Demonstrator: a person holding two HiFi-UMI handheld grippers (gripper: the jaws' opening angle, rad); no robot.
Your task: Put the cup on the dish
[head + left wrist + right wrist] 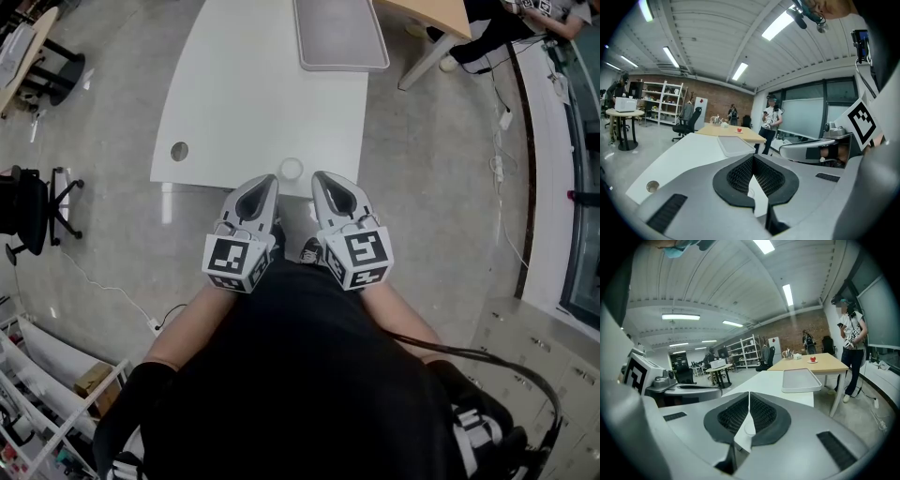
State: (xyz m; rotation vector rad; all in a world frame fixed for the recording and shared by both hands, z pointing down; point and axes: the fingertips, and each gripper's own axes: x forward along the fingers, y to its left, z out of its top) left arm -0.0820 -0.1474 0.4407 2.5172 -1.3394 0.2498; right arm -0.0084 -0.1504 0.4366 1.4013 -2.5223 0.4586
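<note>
The left hand-held gripper (pixel 267 185) and the right hand-held gripper (pixel 323 183) are held side by side close to the person's body, over the near edge of the white surface (pixel 253 84). Each has its jaws closed tip to tip with nothing gripped between them. The small white cup (pixel 291 169) stands upright on the surface at that near edge, just beyond and between the two tips, while a grey tray (pixel 342 37) lies at the far end, well apart from the cup.
</note>
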